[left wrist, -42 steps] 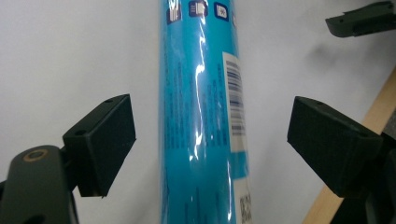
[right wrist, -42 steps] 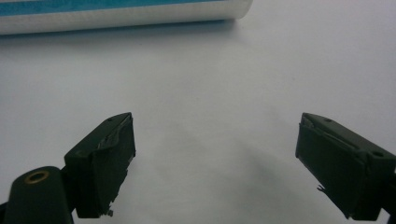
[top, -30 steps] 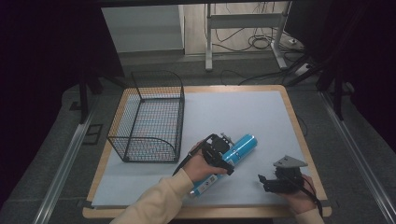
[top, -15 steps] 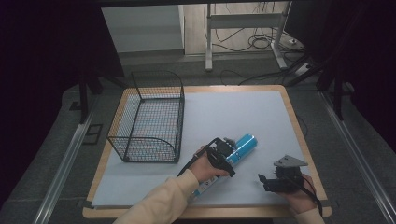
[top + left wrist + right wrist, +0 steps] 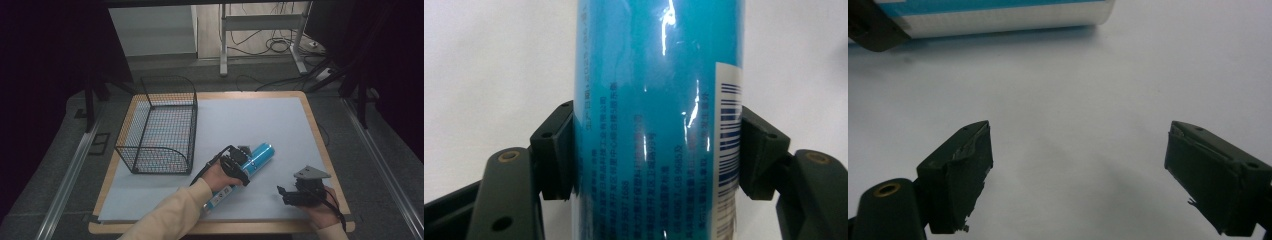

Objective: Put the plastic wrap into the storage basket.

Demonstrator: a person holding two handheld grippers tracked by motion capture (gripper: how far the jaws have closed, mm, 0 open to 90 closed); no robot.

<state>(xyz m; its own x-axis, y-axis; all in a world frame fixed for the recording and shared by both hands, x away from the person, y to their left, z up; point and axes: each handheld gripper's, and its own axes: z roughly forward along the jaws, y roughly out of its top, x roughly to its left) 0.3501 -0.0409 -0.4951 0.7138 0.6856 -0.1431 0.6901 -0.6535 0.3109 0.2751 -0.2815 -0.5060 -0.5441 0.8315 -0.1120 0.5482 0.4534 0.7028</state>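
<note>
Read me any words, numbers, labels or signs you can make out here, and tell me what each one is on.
Blue can, held across its body by the left hand-held gripper: dark lines of small print run along its side, too blurred to quote.
Same can, white label panel: a barcode with digits beside it, too small to read.
Wire basket, table, right hand-held gripper: no text visible.

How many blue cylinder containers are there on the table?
1. The blue cylinder lies on the white sheet right of the wire basket, clamped by the left gripper.
</note>
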